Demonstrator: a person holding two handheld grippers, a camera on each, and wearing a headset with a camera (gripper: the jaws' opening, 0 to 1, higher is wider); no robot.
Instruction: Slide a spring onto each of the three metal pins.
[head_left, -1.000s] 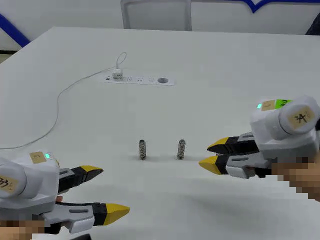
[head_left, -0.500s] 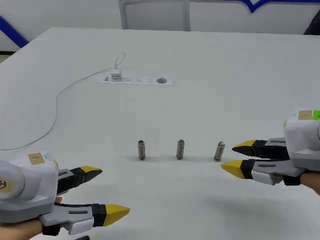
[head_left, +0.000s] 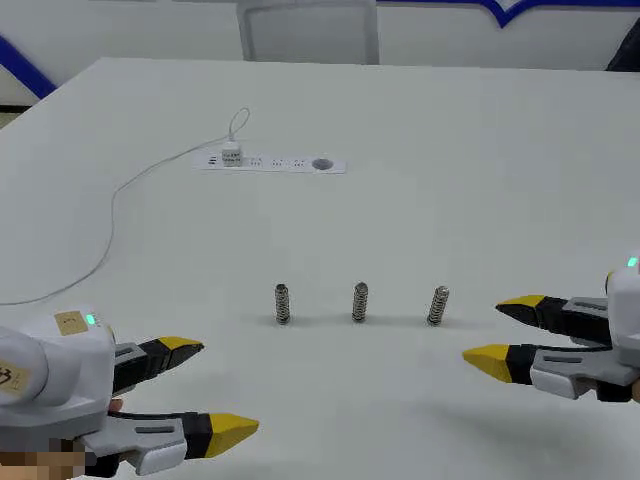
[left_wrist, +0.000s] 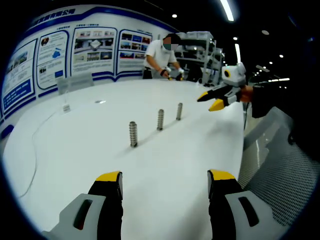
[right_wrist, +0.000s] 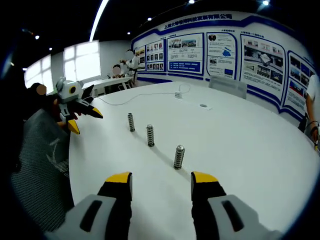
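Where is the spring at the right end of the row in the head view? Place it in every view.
Head view: the end spring is the rightmost of three, right of centre.
Left gripper view: the farthest in the row, upper centre.
Right gripper view: the nearest in the row, near centre.
Shared landmark: the middle spring, its neighbour in every view.

Left spring (head_left: 283, 303), middle spring (head_left: 360, 301) and right spring (head_left: 438, 305) stand in a row on the desk (head_left: 500, 150). Power strip (head_left: 275, 162) behind them, cable (head_left: 113, 205) trailing left. Left gripper (head_left: 222, 388) front-left, right gripper (head_left: 484, 328) right of the row.
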